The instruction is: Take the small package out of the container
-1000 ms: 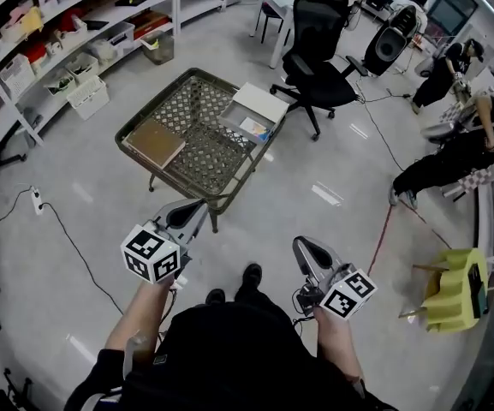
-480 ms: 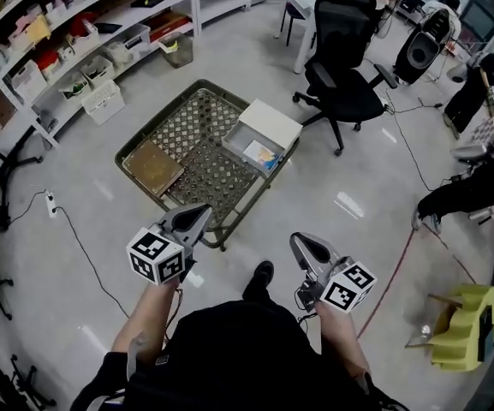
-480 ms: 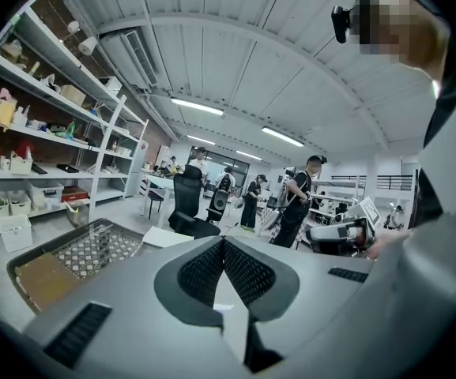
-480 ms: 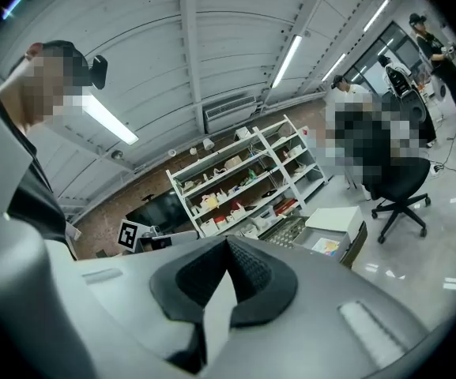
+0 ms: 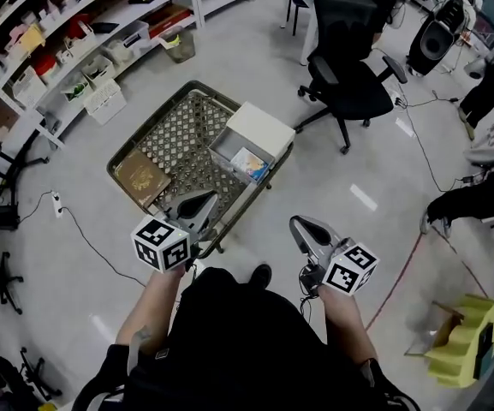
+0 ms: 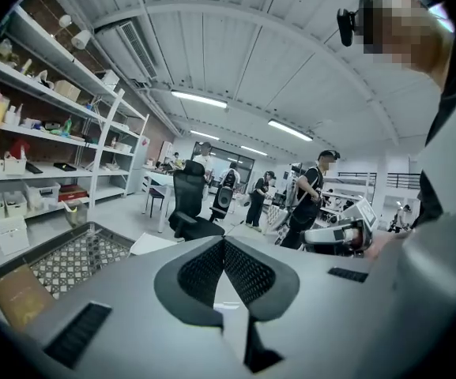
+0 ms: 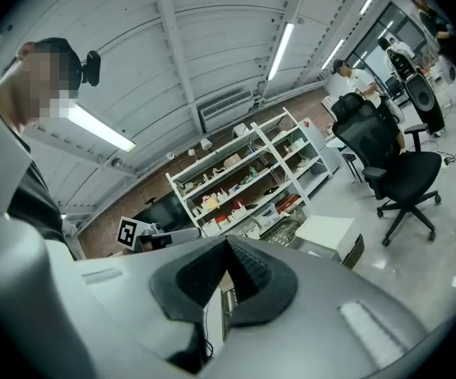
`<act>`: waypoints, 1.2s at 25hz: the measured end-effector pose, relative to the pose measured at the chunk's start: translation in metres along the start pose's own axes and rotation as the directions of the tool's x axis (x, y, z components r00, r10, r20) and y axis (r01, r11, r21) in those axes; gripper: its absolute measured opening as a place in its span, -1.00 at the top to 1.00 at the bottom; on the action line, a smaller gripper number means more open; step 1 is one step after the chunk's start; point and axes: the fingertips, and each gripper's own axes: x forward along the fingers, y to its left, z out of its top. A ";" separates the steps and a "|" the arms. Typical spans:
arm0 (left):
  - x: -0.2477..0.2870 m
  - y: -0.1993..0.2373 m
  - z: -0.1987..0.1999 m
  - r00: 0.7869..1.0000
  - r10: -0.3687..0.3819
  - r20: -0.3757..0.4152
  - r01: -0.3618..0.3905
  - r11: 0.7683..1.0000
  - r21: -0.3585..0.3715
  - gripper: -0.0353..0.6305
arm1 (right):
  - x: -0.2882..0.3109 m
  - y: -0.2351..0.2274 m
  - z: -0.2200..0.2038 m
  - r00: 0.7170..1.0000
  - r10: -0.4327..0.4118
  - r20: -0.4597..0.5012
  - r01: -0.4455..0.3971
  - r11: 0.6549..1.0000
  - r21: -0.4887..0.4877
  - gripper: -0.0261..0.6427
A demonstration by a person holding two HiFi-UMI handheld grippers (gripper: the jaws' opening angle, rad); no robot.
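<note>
The person has stepped closer. The box (image 5: pixel 259 129) on the counter (image 5: pixel 182 127), well off a second ago, is now near both tools. The package (image 5: pixel 248 163) lies inside the box, in its open near part, and a brown pad (image 5: pixel 142 176) lies left of the box. The left tool (image 5: pixel 202 202) and right tool (image 5: pixel 301 226) hang short of the box, each with its jaws pressed together on nothing. The approach looks nearly done. I judge that one tool must next open and reach into the box.

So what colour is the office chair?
Black. The office chair shows best in the head view.
</note>
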 end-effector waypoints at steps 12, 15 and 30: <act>0.019 0.059 0.006 0.998 0.041 -0.049 -0.040 0.999 0.007 0.88 | 0.051 -0.027 0.013 1.000 0.001 -0.015 0.000 0.999 0.050 0.89; 0.018 0.075 0.009 0.998 0.032 -0.060 -0.031 0.999 0.016 0.88 | 0.079 -0.025 0.018 0.999 0.014 -0.034 -0.013 0.999 0.038 0.89; 0.045 0.138 -0.015 0.987 0.049 -0.153 -0.047 0.999 0.018 0.68 | 0.134 -0.046 0.013 0.994 -0.031 -0.110 0.035 0.999 0.036 0.89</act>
